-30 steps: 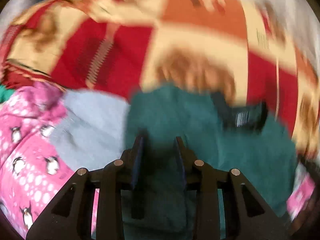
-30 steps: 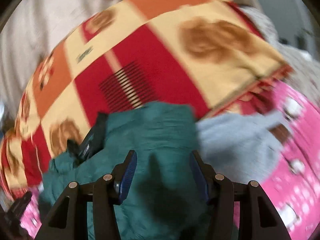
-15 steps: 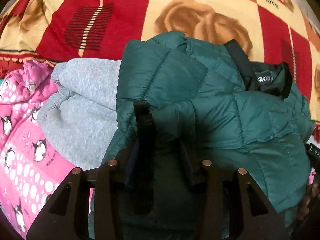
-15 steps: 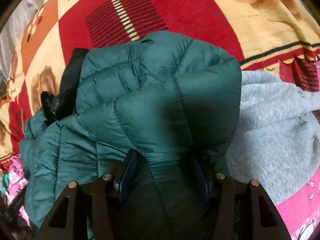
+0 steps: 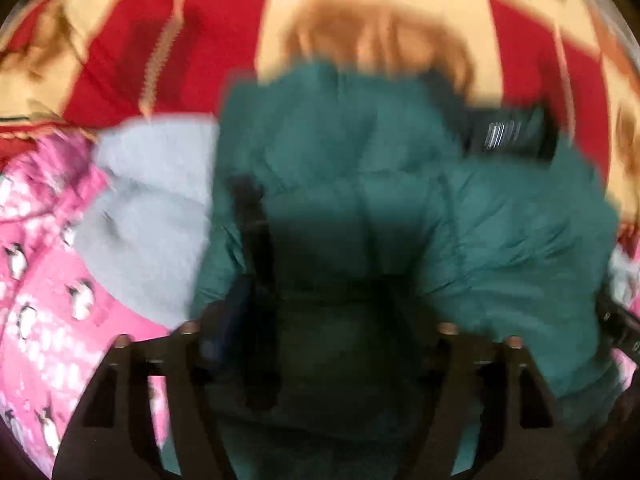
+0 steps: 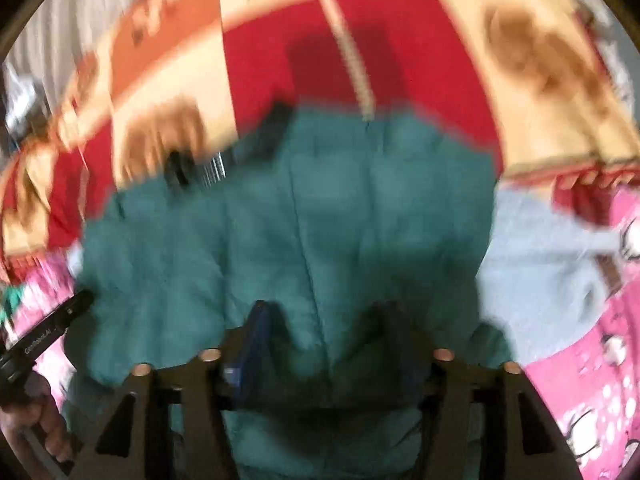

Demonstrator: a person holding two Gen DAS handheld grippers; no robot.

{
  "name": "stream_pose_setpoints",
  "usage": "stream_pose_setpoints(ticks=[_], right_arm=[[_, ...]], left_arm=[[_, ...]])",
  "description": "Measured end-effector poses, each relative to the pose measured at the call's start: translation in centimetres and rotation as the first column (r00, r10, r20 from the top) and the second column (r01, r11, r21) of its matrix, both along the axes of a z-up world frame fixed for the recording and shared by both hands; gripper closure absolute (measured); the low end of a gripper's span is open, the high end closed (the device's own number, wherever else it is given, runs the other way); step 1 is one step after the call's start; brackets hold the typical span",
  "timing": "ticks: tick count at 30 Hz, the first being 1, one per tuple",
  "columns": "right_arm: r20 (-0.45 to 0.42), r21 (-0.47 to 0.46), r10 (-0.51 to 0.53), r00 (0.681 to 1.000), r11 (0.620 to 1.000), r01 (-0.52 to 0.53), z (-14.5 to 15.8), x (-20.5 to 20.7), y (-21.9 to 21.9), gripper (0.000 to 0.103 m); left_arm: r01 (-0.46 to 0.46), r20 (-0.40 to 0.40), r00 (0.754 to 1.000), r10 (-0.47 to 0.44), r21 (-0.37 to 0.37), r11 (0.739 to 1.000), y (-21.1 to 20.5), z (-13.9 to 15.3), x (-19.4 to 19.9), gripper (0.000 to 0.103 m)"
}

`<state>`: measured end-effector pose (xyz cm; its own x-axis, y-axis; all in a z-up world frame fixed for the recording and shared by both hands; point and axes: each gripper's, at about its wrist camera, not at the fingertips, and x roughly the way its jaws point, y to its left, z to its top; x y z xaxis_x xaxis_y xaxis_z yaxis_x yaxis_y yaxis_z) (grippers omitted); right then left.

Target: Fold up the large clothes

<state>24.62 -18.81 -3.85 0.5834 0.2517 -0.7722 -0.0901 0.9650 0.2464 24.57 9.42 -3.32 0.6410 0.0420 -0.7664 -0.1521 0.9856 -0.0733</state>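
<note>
A dark green quilted puffer jacket (image 5: pixel 360 184) lies bunched on a red, orange and cream blanket (image 5: pixel 200 60); its black collar with a label (image 5: pixel 504 136) shows at upper right. It also fills the right wrist view (image 6: pixel 320 220). My left gripper (image 5: pixel 320 304) is over the jacket's near part with its jaws apart, fabric between them. My right gripper (image 6: pixel 324 320) is also spread over the jacket, green fabric bulging between its fingers. Both views are motion-blurred.
A grey fleece garment (image 5: pixel 152 208) lies beside the jacket, seen at right in the right wrist view (image 6: pixel 540 272). A pink penguin-print cloth (image 5: pixel 44 312) lies under it. The other gripper and the hand holding it (image 6: pixel 40 360) show at lower left.
Both grippers have pulled back and up from the jacket, so more blanket shows behind it. The views went from sharp to blurred. Both pairs of jaws look a little wider.
</note>
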Motion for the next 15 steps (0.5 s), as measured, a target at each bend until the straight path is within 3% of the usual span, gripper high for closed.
stream_pose_setpoints(ticks=[2, 5, 7, 15], right_arm=[[-0.022, 0.016, 0.023, 1.000, 1.000, -0.022, -1.7, 0.2, 0.1, 0.038], [-0.019, 0.049, 0.030, 0.999, 0.998, -0.029, -1.9, 0.3, -0.5, 0.033], [-0.012, 0.037, 0.043, 0.999, 0.998, -0.043, -2.1, 0.3, -0.3, 0.028], [0.007, -0.017, 0.052, 0.999, 0.998, -0.052, -1.9, -0.3, 0.9, 0.026]], left_arm=[[-0.010, 0.003, 1.000, 0.010, -0.027, 1.000, 0.5, -0.1, 0.1, 0.022], [-0.017, -0.001, 1.000, 0.017, -0.035, 0.999, 0.7, -0.3, 0.2, 0.021], [-0.017, -0.006, 1.000, 0.017, -0.024, 1.000, 0.6, -0.3, 0.2, 0.021], [-0.014, -0.001, 1.000, 0.014, -0.028, 1.000, 0.0, -0.3, 0.6, 0.016]])
